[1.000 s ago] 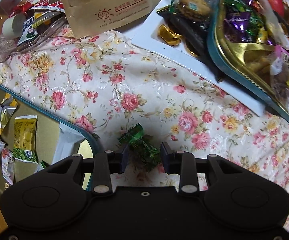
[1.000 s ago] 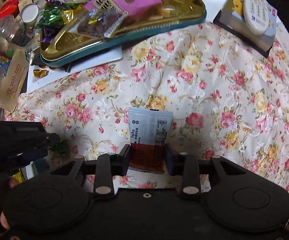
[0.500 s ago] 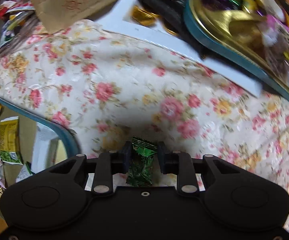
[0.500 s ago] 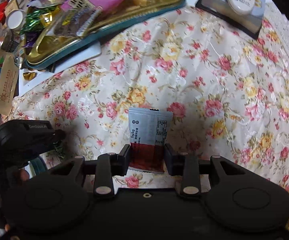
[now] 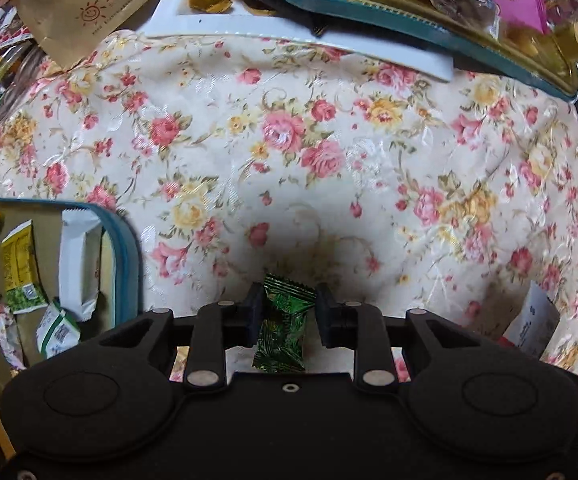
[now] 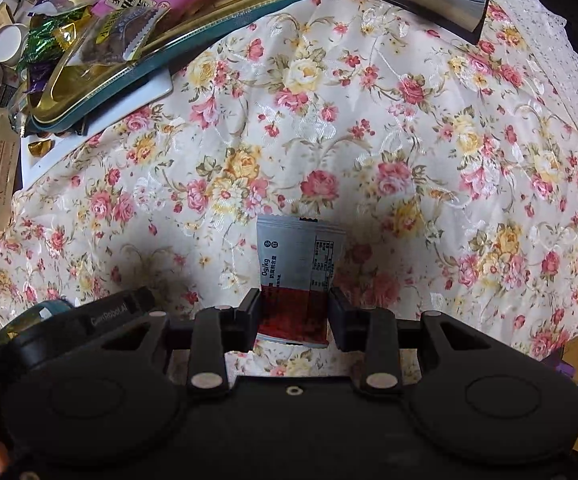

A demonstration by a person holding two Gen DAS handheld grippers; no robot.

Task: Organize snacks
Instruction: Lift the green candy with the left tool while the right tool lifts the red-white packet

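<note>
Your left hand-held gripper [image 5: 285, 312] is pinching a green candy [image 5: 283, 326] across its middle, the wrapper's crimped end poking out past the pads, above the flowered cloth on the bench [image 5: 289, 152]. The teal-rimmed tin [image 5: 127, 248] with sorted packets sits just to its left. Your right hand-held gripper [image 6: 293, 312] is clamped on a grey-and-red sachet [image 6: 299, 268] by its red lower half, with the grey printed half standing free ahead of the pads.

Both snacks look very light, so weight is no concern. The candy is likely a firm lump in slick, crinkly foil; keep the pads on the lump itself, since the twisted ends would probably slide or tear. The sachet seems flat and floppy, and its free end may droop or swing as you carry it. Hold it across the body, away from the sealed edges.
</note>
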